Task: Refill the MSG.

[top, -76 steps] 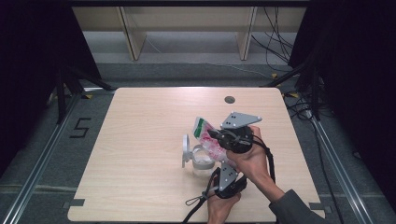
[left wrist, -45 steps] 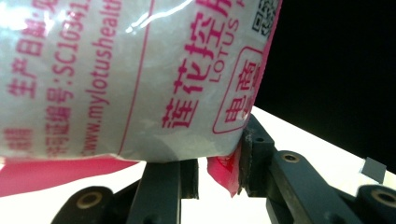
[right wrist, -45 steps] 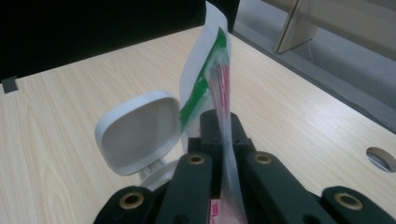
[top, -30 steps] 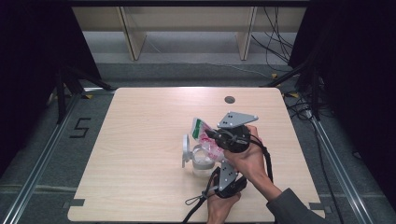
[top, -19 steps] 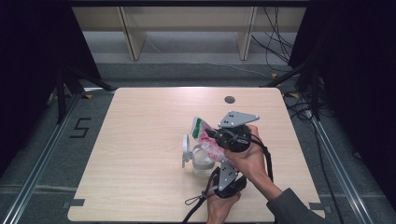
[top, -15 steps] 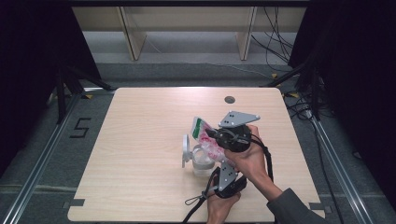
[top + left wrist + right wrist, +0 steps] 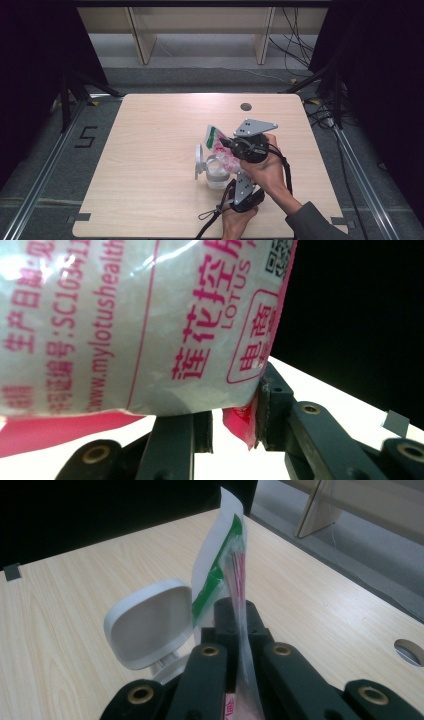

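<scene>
A white, pink and green plastic bag (image 7: 214,136) is held up over a clear jar (image 7: 217,178) whose white flip lid (image 7: 199,161) stands open. My right gripper (image 7: 227,146) is shut on the bag; in the right gripper view its film (image 7: 220,565) runs up between the closed jaws (image 7: 235,615), with the lid (image 7: 150,622) just behind. My left gripper (image 7: 235,176) reaches in from below, beside the jar. In the left gripper view the printed bag (image 7: 125,325) hangs right above my left gripper (image 7: 232,415). Its jaws stand apart, and a pink bag corner (image 7: 240,422) lies against the right pad.
The wooden table (image 7: 150,150) has a round cable hole (image 7: 245,106) near its far edge. A black cable loop (image 7: 207,217) trails at the near edge. Wooden shelf legs (image 7: 142,35) stand on the floor beyond the table.
</scene>
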The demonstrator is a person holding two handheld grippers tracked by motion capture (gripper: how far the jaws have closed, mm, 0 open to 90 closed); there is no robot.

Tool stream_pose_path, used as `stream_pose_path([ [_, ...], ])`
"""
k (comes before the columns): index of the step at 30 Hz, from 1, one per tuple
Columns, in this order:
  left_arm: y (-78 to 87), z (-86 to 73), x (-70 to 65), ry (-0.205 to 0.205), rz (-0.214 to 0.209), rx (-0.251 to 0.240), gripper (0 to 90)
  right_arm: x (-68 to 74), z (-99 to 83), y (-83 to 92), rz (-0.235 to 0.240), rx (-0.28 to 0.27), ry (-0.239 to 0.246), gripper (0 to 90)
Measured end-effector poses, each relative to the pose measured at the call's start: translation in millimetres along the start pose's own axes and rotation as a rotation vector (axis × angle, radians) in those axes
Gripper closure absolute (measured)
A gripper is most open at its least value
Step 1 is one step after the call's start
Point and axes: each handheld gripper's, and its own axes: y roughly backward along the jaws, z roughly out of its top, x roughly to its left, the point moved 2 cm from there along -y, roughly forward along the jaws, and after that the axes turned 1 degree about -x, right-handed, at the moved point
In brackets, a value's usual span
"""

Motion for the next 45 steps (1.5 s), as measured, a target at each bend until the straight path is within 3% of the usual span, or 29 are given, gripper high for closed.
stream_pose_path([
  [19,0.2,-0.1,-1.1,0.002,0.003,-0.005,72.0,2.6,-0.2,-2.0,0.001,0.004,0.015,90.0],
  [23,0.4,-0.4,-1.0,-0.002,0.002,0.001,72.1,2.5,-0.3,-1.1,0.007,0.004,-0.003,90.0],
  [25,0.1,-0.3,-1.6,0.001,0.002,-0.003,72.0,3.0,-0.9,-2.4,0.007,0.011,0.014,90.0],
  [30,0.3,-0.1,-2.2,0.001,0.001,-0.003,72.0,3.3,-1.2,-2.2,-0.004,-0.004,-0.009,90.0],
  [31,-0.1,0.0,-2.3,0.004,-0.002,-0.010,72.1,2.7,-1.1,-2.7,0.007,0.005,0.017,90.0],
  [35,0.9,1.0,-2.4,0.005,-0.002,-0.010,72.1,2.5,0.2,-1.4,-0.001,-0.016,0.004,90.0],
  [39,0.2,0.8,-2.2,0.003,-0.004,-0.009,72.1,3.6,-0.5,-3.0,0.011,0.013,0.009,90.0],
  [42,-0.2,0.6,-1.9,0.000,-0.002,-0.010,72.1,1.9,0.5,-1.5,0.005,-0.006,0.007,90.0],
  [45,-0.4,0.5,-2.2,0.003,-0.002,-0.012,72.1,3.8,-0.4,-3.4,0.011,0.014,0.011,90.0],
])
